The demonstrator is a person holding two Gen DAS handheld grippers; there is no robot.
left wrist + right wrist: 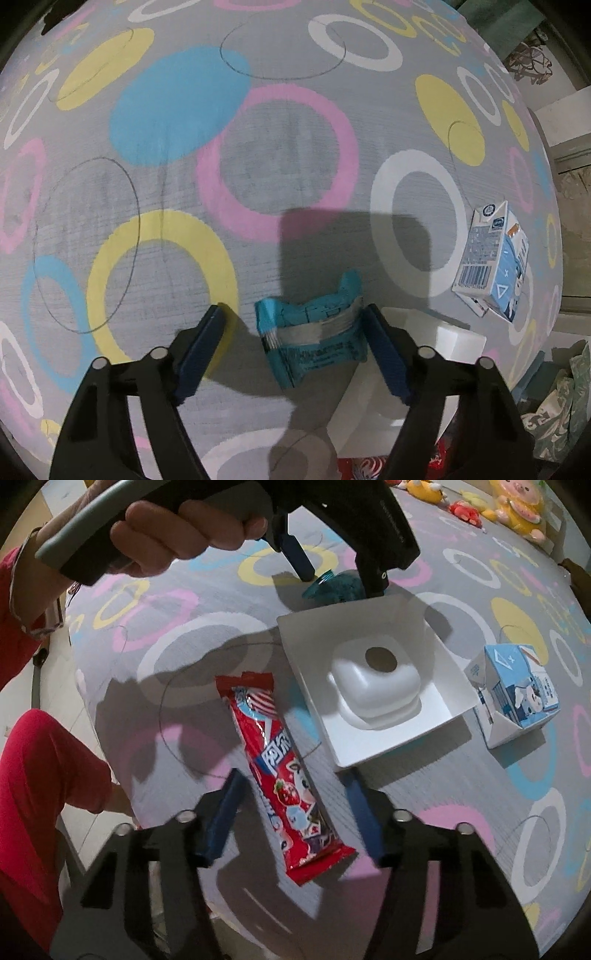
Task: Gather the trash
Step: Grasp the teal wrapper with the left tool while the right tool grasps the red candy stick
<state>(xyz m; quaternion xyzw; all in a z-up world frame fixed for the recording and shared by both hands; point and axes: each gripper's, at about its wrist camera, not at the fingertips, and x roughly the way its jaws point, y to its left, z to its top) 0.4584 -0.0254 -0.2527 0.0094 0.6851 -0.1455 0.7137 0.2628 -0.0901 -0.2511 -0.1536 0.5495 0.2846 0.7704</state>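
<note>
Both tongs [295, 325] [295, 805] gape, unclamped, over a ring-patterned grey cloth [288, 162].

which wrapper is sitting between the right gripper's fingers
The long red candy wrapper, lying flat between the right gripper fingers. The crumpled teal wrapper sits at the left gripper instead.

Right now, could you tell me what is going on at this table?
A person is collecting trash with a handheld tool in each hand. The left tool straddles a crumpled teal wrapper, one finger touching it, the other clear. The right tool brackets a red candy wrapper, not yet pinching it. A white paper tray and a blue milk carton lie untouched on the circle-patterned tablecloth.
</note>
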